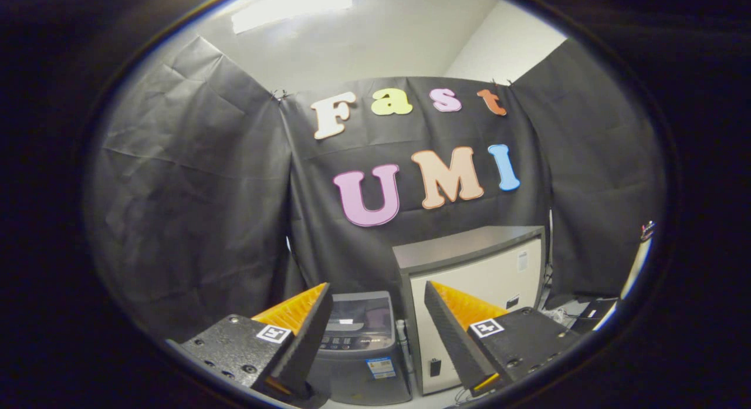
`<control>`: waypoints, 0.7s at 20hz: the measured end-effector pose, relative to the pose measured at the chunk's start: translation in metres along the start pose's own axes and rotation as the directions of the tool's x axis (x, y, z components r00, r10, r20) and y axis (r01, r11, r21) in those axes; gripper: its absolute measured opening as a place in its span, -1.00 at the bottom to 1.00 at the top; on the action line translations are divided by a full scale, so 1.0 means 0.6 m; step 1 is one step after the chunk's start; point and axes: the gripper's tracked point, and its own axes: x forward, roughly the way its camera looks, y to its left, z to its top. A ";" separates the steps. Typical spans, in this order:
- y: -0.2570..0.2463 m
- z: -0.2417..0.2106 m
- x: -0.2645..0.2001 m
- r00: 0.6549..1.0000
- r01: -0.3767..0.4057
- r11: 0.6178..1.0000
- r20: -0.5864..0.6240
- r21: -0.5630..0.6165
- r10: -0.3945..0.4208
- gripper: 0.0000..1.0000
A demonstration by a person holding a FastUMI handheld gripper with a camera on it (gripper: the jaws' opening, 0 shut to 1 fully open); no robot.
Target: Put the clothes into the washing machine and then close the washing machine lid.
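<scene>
A small grey top-loading washing machine stands on the floor against the booth's back wall, beyond my fingers and between them. Its dark lid lies down flat over the top, with a control panel along the front edge. My gripper is held well back from the machine, its two fingers spread wide with nothing between them. No clothes are in sight.
A white cabinet with a grey top stands right beside the machine, on its right. Black cloth walls close the booth at the back and on both sides. Cables and dark gear lie low at the far right.
</scene>
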 end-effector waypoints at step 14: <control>0.037 -0.016 -0.005 1.000 0.010 0.994 -0.027 -0.106 -0.013 0.91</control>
